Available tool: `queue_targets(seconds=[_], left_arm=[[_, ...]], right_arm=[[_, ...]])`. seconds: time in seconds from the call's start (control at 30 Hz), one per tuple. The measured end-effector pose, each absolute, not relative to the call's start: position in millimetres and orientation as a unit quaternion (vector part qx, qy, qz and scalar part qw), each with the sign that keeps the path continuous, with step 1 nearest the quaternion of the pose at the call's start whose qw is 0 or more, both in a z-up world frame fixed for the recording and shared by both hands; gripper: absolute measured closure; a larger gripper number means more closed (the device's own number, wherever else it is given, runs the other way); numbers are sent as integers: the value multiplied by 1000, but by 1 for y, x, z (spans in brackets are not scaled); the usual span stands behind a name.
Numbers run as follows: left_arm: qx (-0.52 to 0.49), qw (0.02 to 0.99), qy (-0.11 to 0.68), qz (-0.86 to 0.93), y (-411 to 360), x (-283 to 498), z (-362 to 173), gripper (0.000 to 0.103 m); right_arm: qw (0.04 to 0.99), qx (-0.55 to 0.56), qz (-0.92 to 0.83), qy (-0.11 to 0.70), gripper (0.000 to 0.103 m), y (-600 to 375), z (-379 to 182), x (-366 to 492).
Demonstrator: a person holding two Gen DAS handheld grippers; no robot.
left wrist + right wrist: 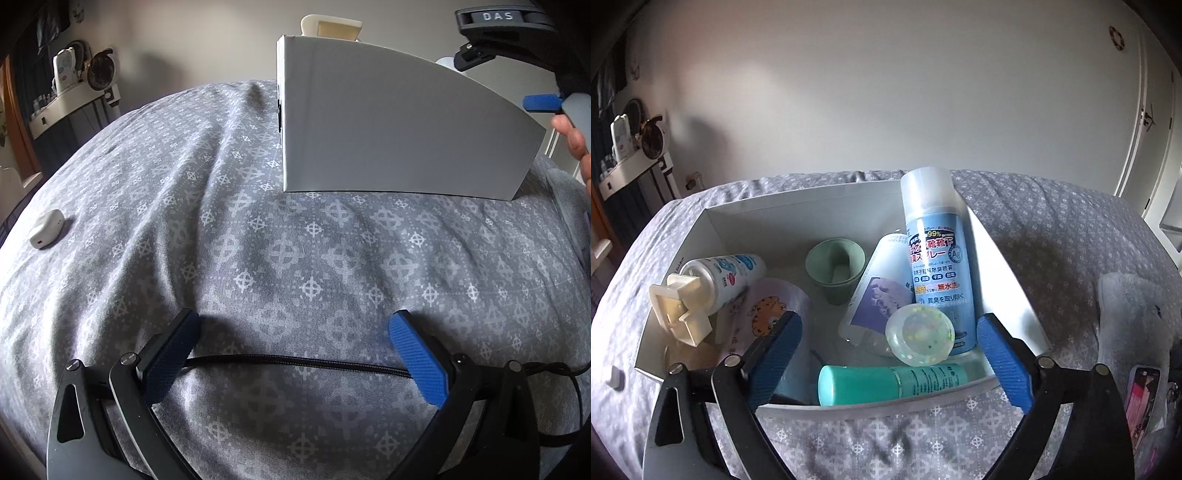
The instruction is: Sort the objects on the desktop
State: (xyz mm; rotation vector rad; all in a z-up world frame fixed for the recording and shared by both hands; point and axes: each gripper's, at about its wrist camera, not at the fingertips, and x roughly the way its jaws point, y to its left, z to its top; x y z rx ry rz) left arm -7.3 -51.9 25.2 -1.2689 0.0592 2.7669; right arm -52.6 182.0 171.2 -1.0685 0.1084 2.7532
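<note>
A white cardboard box [713, 221] stands on the patterned bedspread [1034, 229]. Inside it are a tall blue spray can [934, 258], a teal bottle [897, 380] lying along the near wall, a round clear lid [919, 334], a clear bottle with a purple label [879, 291], a green cup [835, 267], a white pump bottle [724, 277] and a tiger-print roll [768, 314]. My right gripper [890, 319] hangs open above the box's near edge, holding nothing. My left gripper [295, 317] is open over bare bedspread [258, 240], well short of the box's [388, 129] closed side.
A small white case [46, 229] lies at the far left of the bed. A black cable [295, 363] crosses between the left fingers' bases. A grey plush cloth [1134, 310] and a phone [1141, 398] lie right of the box. A hand [576, 140] shows at the right edge.
</note>
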Motion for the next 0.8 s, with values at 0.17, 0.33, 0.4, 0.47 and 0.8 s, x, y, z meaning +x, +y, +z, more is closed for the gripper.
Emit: queue_targets(seconds=[0.17,0.33,0.4,0.47,0.8], left_arm=[[-416,48,20,908,-52,-8,25,0],[-416,49,19,908,-52,-8,25,0],[-416,49,18,908,-52,-8,25,0],[-415,50,17,908,-52,-8,26,0],[-415,49,19,908,-52,-8,25,0]], right_arm=[[115,-334,932,80,0,196,176,1],[144,-406,890,153,0,216,121,42],[158,-429,877,150,0,217,94,52],[171,-442,871,134,0,215,66,56],[173,-418,890,59,0,184,58,87]])
